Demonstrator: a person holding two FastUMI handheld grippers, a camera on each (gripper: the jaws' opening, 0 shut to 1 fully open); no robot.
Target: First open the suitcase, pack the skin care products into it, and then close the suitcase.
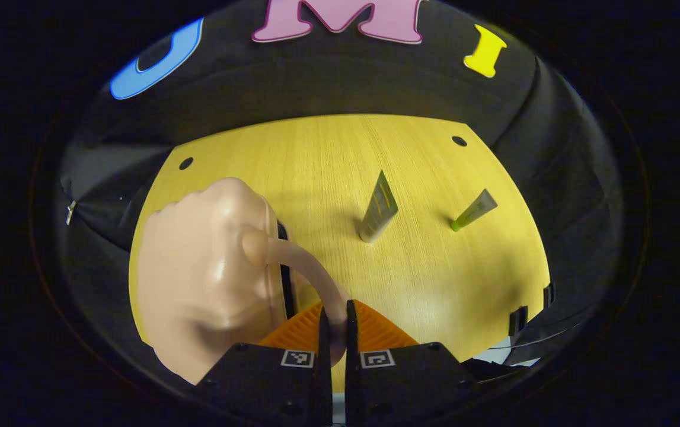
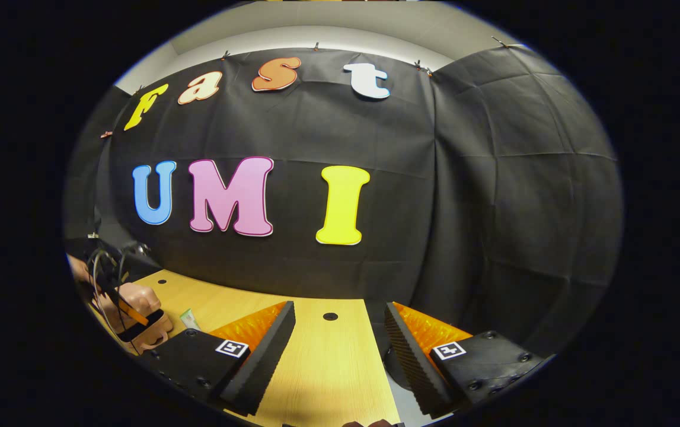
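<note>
On the desk [image 1: 328, 166], left tool [image 1: 335, 323] pinches the suitcase [image 1: 203, 279] handle [image 1: 310, 270]; right tool [image 2: 340, 338] open. Two tubes [image 1: 379, 209] remain unpacked.

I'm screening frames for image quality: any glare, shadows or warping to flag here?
Left gripper view: soft glare on the suitcase, tubes cast short shadows, table edge bows from fisheye. Right gripper view: wall seams curve, bright ceiling strip on top, right gripper sharp.
</note>
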